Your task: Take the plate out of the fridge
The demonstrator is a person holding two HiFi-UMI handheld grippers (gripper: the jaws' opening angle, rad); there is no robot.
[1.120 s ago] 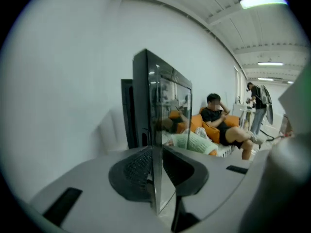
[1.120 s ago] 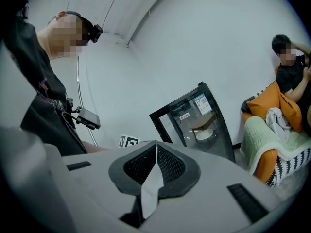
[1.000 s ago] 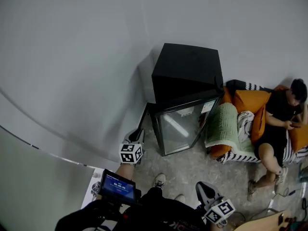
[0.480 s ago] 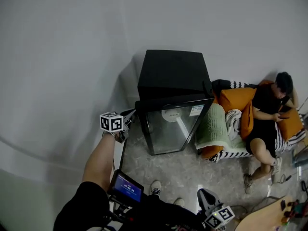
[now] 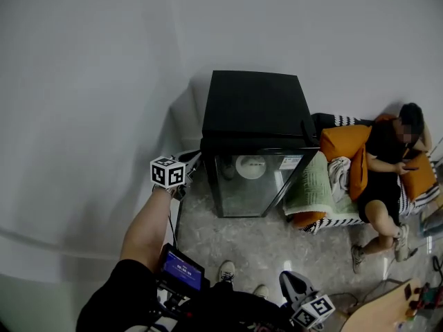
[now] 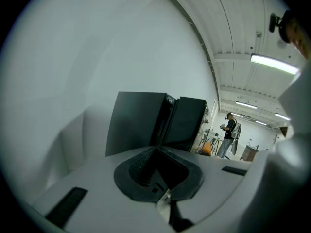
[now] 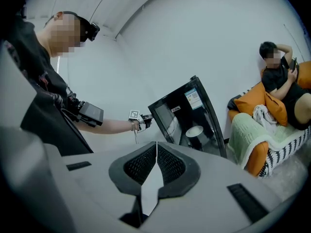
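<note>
Left gripper (image 5: 191, 160) has swung out to the black mini fridge's (image 5: 252, 106) front-left corner, about its 8 o'clock. Its jaws have just been closing and are now pinched together on nothing. Right gripper (image 5: 291, 282) sits low at 5 o'clock, jaws together too, empty. White plate (image 5: 250, 167) is inside behind the glass door (image 5: 239, 196). Bare floor (image 5: 256, 244) in front, sofa (image 5: 346, 221) crowding the fridge's 3 o'clock edge.

Dim light, warped edges (ceiling strip (image 6: 274, 64) glares).
</note>
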